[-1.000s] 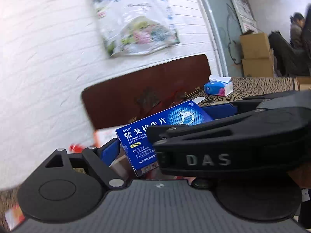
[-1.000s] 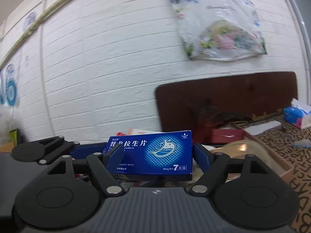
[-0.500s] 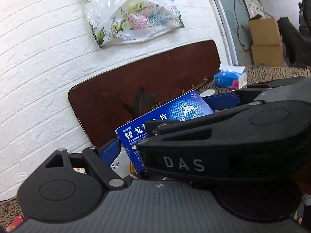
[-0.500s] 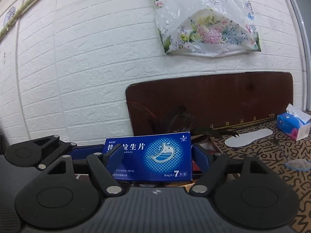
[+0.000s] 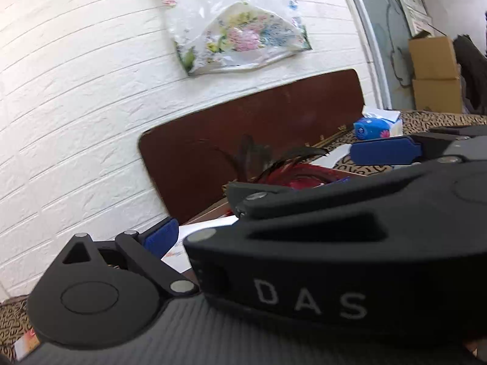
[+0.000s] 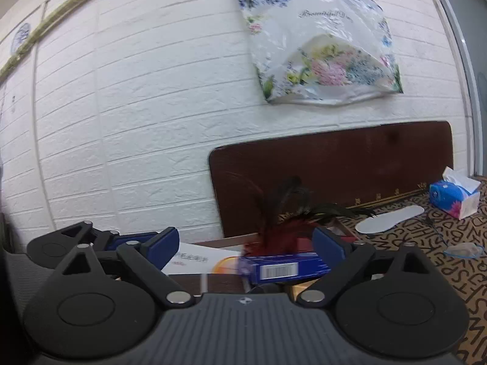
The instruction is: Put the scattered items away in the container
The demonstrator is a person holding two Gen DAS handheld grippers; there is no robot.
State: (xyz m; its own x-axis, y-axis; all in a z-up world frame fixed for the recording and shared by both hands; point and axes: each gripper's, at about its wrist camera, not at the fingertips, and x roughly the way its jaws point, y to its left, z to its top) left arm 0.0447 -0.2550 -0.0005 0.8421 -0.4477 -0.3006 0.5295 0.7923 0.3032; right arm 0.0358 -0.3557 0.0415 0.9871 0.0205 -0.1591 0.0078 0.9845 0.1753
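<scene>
**Blue box lies loose between wide-open tongs, at the edge of the container**

The right gripper (image 6: 245,245) stands wide open, its blue pads well apart and holding nothing. The blue box (image 6: 284,266) lies on its side between them, barcode forward, blurred, nearer the right pad but apparently touching neither. It sits over the cardboard container (image 6: 213,240), beside a white box (image 6: 194,258) and the dark red feathers (image 6: 286,228) that stick up from inside; whether the blue box has settled fully within the rim cannot be told.

The left gripper (image 5: 292,200) is also spread, one pad low at the left and the other far to the right, with nothing seen between them. Most of its view is blocked by the black body of the right gripper, marked "DAS", which crosses directly in front.

The two tools are crowded together, and that looks like the main hazard: a careless withdrawal could knock one against the other, or catch the blue box and tip it out over the edge. The feathers could also snag a pad.

Around them, a brown board (image 6: 334,167) leans on the white brick wall beneath a floral bag (image 6: 319,45). On the patterned cloth (image 6: 456,258) lie a white insole (image 6: 389,219) and a tissue box (image 6: 453,196), well apart from the container.
</scene>
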